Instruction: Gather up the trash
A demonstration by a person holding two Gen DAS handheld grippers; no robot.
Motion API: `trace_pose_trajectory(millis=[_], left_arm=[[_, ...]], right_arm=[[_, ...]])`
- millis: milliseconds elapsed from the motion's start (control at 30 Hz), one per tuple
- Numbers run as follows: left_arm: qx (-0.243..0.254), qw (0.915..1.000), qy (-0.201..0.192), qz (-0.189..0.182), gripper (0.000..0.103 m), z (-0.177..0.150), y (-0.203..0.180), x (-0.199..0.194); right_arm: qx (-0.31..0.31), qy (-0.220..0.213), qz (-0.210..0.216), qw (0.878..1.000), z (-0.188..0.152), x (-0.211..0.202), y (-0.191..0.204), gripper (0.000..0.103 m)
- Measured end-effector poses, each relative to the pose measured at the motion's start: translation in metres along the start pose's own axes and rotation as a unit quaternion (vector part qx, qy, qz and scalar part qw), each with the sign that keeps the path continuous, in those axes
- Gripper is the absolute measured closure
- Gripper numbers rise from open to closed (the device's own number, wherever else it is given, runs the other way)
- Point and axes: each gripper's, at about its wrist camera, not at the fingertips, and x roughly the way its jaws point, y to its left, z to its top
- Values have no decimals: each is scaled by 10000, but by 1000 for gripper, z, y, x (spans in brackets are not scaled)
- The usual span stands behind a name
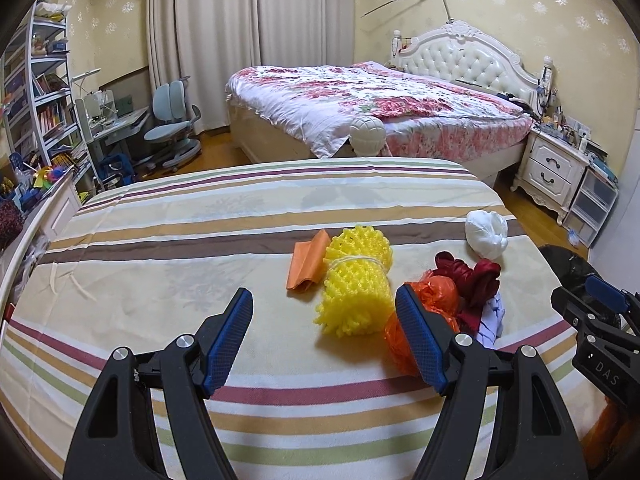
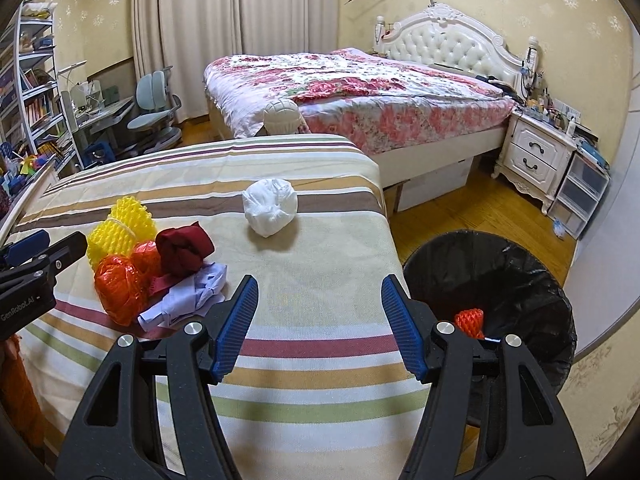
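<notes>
Both grippers are hanging over the striped-cloth table [image 2: 320, 264] right now, jaws spread wide and gripping nothing. The left gripper [image 1: 324, 340] is sitting just short of the yellow foam fruit netting tied with string [image 1: 356, 284], and the right gripper [image 2: 318, 320] is hovering over bare cloth near the table's right edge.

The trash is mostly bunched on the table: the yellow netting, a folded orange paper sheet [image 1: 306, 266] touching its far side, a crinkly orange plastic bag [image 2: 120, 284], a dark red scrunched wrapper [image 2: 184, 252], a crumpled pale lilac paper [image 2: 188, 300], and a white knotted plastic bag [image 2: 270, 206] sitting apart further back. The round bin with a black liner [image 2: 520, 264] is standing on the floor just off the right edge, with one piece of orange foam netting [image 2: 470, 322] already in it.

What I'm worrying about: the orange bag, red wrapper and lilac paper are touching or overlapping, so grabbing one is probably going to drag a neighbour along and drop it on the floor on the way to the bin. The foam netting looks squishy and light, so a shallow pinch could slip. The two grippers are also close enough to bump if both go for that pile.
</notes>
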Motion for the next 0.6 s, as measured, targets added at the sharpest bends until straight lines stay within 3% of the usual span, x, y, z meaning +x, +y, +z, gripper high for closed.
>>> trace_pose_trajectory(millis=[167, 333, 600], left_arm=[[83, 9998, 115, -133, 34, 3, -4, 14], [197, 9989, 284, -311, 66, 3, -6, 24], [194, 9991, -7, -377, 72, 2, -2, -1]], right_arm=[[19, 32, -24, 10000, 0, 3, -1, 40], [-17, 68, -1, 10000, -1, 6, 1, 40], [-104, 24, 108, 9999, 5, 5, 12, 40]])
